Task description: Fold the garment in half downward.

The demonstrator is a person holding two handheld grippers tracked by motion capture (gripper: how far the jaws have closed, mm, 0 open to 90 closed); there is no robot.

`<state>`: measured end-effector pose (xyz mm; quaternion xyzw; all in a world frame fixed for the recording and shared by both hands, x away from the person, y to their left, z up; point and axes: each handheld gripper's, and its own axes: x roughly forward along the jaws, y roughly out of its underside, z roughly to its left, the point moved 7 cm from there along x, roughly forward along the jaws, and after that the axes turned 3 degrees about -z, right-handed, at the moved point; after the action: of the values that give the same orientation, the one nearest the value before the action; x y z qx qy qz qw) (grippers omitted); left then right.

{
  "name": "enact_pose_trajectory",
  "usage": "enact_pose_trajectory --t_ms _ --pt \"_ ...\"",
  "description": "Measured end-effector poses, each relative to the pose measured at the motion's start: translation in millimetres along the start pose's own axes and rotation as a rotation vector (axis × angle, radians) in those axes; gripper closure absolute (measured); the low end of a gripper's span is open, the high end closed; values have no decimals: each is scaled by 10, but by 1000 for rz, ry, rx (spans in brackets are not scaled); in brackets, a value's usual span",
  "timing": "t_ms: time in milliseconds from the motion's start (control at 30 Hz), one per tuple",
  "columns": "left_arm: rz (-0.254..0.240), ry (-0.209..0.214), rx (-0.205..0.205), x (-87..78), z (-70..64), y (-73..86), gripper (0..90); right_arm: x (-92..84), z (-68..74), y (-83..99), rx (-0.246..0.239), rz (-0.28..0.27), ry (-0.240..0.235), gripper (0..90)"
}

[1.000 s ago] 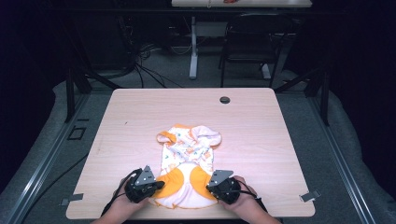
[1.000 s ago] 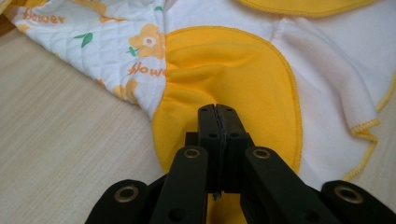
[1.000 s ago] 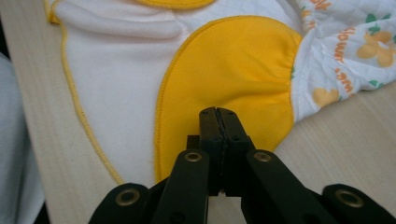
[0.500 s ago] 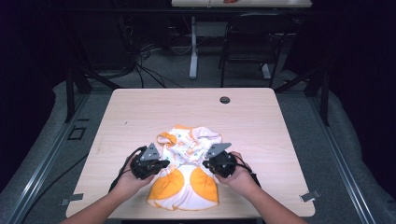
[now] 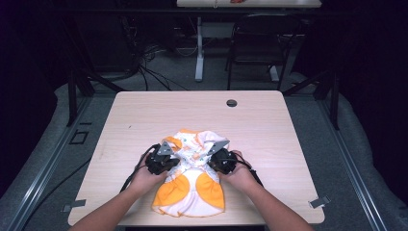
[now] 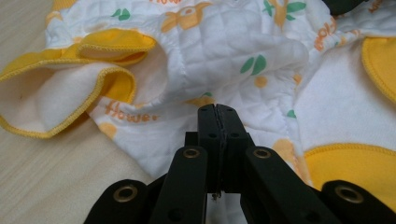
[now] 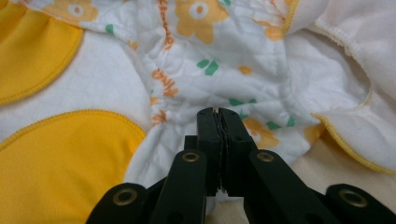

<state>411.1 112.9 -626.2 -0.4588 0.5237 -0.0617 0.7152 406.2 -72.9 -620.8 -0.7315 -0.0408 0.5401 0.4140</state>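
The little quilted garment [image 5: 192, 173], white with orange flowers and yellow patches, lies on the near half of the table [image 5: 269, 120], its long axis running from me away toward the far edge, yellow patches nearest me. It sits between my two tongs, one at each flank about midway along its length, so neither hand is nearer than the other. My left gripper [image 5: 161, 160] has its jaws clenched; in the left gripper view a thin sliver shows between them, but I cannot tell whether that is cloth. The printed fabric [image 6: 219, 60] spreads just ahead of the tips, with a yellow-trimmed opening [image 6: 70, 98] off to one side. My right gripper [image 5: 222, 159] is clenched the same way, and again I cannot tell if it has any cloth. No container is on the table. I judge the next move is a fold along that long axis.
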Motion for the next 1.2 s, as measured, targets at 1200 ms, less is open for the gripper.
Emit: enact_pose_trajectory --t_ms 1200 --pt "-50 -72 -56 52 717 -656 742 22 -744 -643 77 -37 45 797"
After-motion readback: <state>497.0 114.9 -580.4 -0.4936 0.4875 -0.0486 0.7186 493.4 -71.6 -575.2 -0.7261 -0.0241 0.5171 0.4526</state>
